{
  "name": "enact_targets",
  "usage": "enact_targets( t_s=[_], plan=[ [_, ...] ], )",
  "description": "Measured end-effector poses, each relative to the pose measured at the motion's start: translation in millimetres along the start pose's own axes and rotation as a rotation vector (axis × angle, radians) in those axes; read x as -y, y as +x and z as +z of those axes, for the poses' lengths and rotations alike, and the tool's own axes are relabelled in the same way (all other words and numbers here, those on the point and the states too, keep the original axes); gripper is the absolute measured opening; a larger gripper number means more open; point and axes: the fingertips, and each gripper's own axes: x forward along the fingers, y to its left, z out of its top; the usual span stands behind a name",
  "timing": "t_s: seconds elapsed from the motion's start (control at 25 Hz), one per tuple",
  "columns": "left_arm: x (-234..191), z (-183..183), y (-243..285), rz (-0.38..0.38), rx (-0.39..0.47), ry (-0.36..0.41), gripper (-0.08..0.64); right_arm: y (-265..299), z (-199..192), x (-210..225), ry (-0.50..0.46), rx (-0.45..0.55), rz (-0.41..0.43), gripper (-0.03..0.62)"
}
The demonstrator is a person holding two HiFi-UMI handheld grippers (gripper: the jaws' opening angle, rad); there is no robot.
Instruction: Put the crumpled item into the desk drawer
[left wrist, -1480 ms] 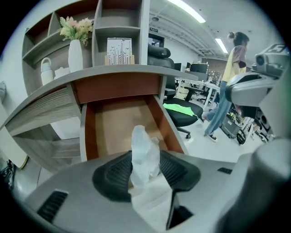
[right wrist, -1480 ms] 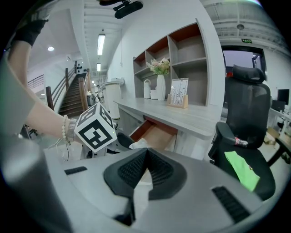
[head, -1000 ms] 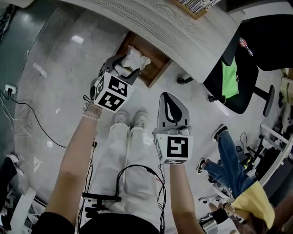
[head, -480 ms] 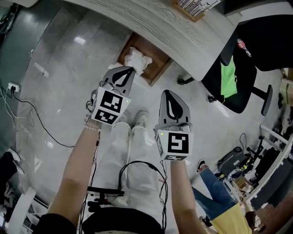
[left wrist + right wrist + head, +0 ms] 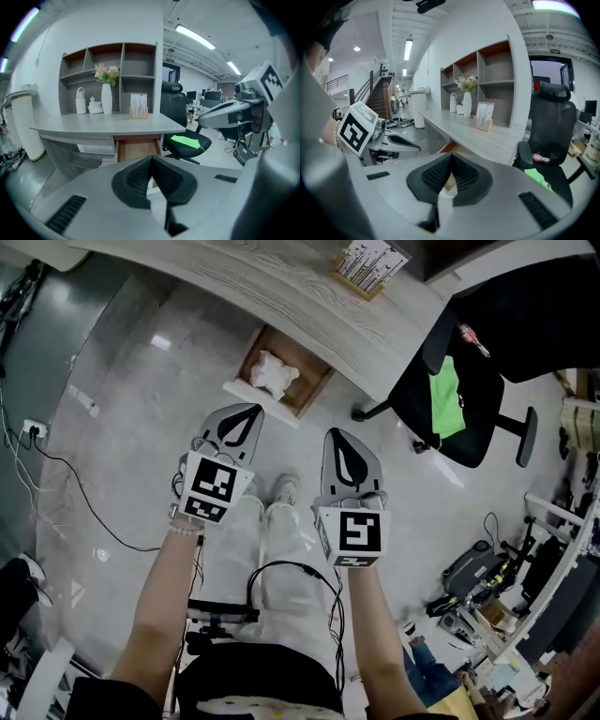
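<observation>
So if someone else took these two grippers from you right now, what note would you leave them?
Left gripper: shut, nothing in it, held over the floor short of the drawer.
Right gripper: shut, nothing in it, beside the left one.
Things: the crumpled white item lies inside the open drawer under the desk, apart from both grippers.
Done: the item is in the drawer.
Left: nothing of the job itself. The drawer stands open, so you may want to push it shut.
</observation>
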Motion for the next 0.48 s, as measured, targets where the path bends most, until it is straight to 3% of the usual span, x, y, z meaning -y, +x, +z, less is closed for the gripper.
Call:
enact_targets(
  t_s=[0.48],
  plan=[
    [29, 67, -63, -0.002, 0.074, 0.037, 0.012, -47, 52, -2, -0.019, 0.057, 0.012, 0.005]
  ],
)
